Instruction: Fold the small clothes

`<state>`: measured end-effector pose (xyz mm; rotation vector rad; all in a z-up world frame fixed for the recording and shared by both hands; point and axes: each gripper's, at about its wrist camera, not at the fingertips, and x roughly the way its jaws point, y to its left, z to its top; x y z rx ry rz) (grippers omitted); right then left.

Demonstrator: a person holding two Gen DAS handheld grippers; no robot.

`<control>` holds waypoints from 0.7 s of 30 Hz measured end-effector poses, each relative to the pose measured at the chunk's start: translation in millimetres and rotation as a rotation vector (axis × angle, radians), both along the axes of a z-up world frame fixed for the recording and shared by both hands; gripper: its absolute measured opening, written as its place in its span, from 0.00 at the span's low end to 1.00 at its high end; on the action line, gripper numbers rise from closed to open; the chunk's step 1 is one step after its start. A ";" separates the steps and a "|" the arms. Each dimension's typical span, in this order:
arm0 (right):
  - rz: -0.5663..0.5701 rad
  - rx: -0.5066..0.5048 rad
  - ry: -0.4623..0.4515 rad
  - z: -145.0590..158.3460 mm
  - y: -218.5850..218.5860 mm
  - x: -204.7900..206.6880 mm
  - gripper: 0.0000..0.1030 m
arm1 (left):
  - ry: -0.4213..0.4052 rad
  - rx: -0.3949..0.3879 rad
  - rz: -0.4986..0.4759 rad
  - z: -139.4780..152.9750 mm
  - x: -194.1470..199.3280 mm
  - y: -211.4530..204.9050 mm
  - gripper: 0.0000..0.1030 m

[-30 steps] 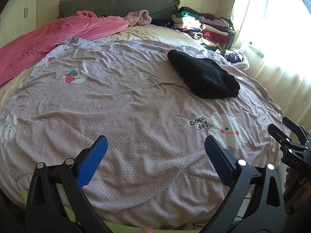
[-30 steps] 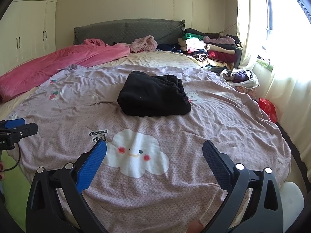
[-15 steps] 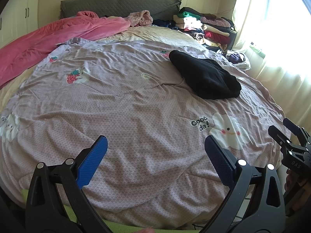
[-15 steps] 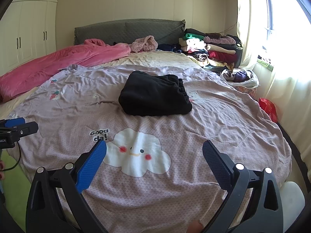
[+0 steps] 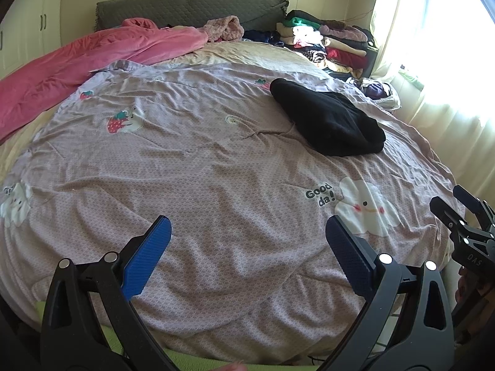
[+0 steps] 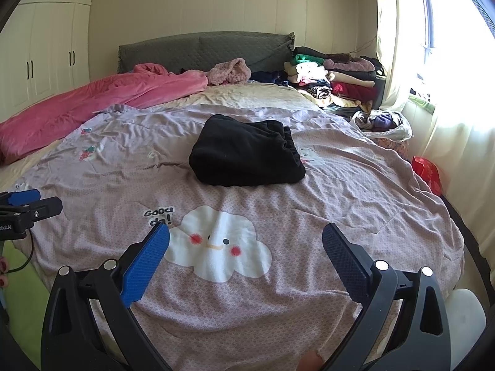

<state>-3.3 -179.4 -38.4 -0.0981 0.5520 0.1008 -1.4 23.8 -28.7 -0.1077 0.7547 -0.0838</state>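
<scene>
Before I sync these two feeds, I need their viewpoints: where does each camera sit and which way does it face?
Left wrist: on the left gripper at the bed's foot, facing the headboard; own open fingers show, right gripper at right edge.
Right wrist: on the right gripper, further right, same heading; left gripper at left edge.
Shared: black garment, cloud print.
</scene>
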 end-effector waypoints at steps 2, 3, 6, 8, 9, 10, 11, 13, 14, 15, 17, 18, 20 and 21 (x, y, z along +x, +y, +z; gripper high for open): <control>0.000 0.000 0.002 -0.7 0.3 0.3 0.96 | 0.000 0.001 0.002 -0.4 -0.2 0.3 0.91; -0.002 0.002 0.004 -1.2 0.3 0.3 0.96 | 0.001 0.001 0.000 -0.4 -0.3 0.3 0.91; 0.001 0.003 0.010 -1.4 0.8 -0.4 0.96 | 0.000 0.003 -0.001 -0.1 -0.5 0.1 0.91; 0.001 0.003 0.010 -1.5 1.2 -0.1 0.96 | 0.000 0.001 -0.001 -0.2 -0.4 0.0 0.91; 0.001 0.004 0.012 -1.5 1.1 0.0 0.96 | -0.001 0.002 -0.001 -0.1 -0.9 0.0 0.91; 0.002 0.006 0.012 -1.8 1.1 -0.5 0.96 | -0.001 0.000 -0.001 -0.2 -0.4 -0.4 0.91; 0.002 0.003 0.011 -1.6 1.4 0.2 0.96 | 0.000 0.000 -0.002 -0.4 0.0 0.1 0.91; 0.001 0.002 0.013 -1.9 1.2 0.4 0.96 | 0.001 0.003 0.000 -0.8 0.7 1.5 0.91; 0.003 0.004 0.012 -2.0 1.0 0.4 0.96 | 0.001 0.003 0.000 -0.8 0.6 1.6 0.91; 0.002 0.002 0.013 -2.0 1.1 0.6 0.96 | 0.001 0.003 -0.001 -0.8 0.7 1.4 0.91; 0.000 0.000 0.016 -2.3 1.3 0.7 0.96 | 0.003 0.003 0.000 -1.0 0.6 1.7 0.91; 0.001 0.000 0.020 -2.2 1.4 1.2 0.96 | 0.003 0.004 -0.002 -1.0 0.7 1.4 0.91; 0.001 0.000 0.023 -1.8 1.6 1.8 0.96 | 0.003 0.006 0.001 -1.0 0.7 1.6 0.91; 0.003 0.000 0.024 -1.9 1.6 2.0 0.96 | 0.002 0.006 0.003 -1.2 0.9 2.1 0.91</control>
